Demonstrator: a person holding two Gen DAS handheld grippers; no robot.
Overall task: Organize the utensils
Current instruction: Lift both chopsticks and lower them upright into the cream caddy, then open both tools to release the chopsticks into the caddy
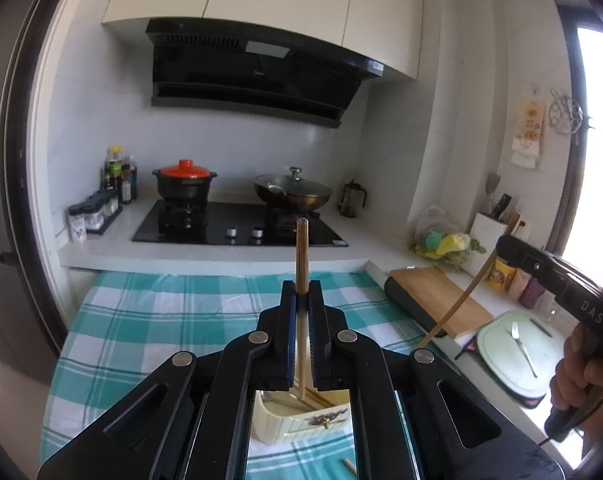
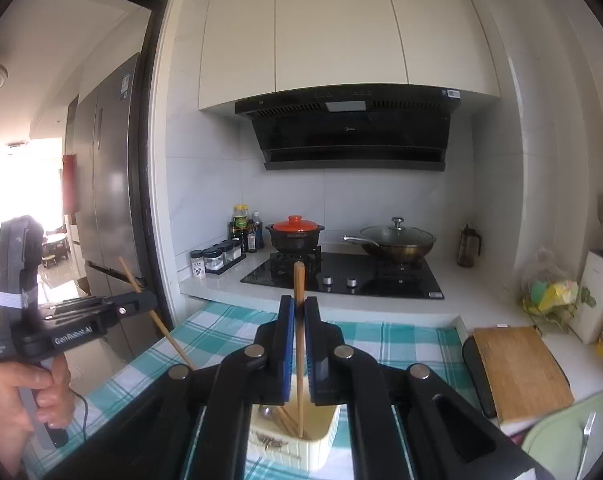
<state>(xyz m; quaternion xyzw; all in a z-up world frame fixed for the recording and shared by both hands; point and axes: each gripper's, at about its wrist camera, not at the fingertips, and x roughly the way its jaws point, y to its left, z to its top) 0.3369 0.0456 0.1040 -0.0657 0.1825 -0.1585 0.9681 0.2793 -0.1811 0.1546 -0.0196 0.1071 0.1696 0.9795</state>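
Observation:
In the left wrist view my left gripper (image 1: 302,288) is shut on a wooden chopstick (image 1: 301,248) that stands upright, its lower end above a cream utensil holder (image 1: 285,420). In the right wrist view my right gripper (image 2: 299,302) is shut on a second chopstick (image 2: 299,280), whose lower end reaches into the same holder (image 2: 301,450). The holder has more chopsticks and a spoon (image 2: 266,412) in it. Each view shows the other gripper from the side: the right gripper (image 1: 501,245) with its slanting chopstick (image 1: 453,308), the left gripper (image 2: 147,299) with its chopstick (image 2: 163,330).
The holder stands on a teal checked cloth (image 1: 161,312). A fork (image 1: 521,344) lies on a pale green tray (image 1: 497,344) at the right, beside a wooden cutting board (image 1: 437,296). Behind are a hob (image 1: 241,232) with a red-lidded pot and a wok. One loose chopstick end (image 1: 349,466) lies on the cloth.

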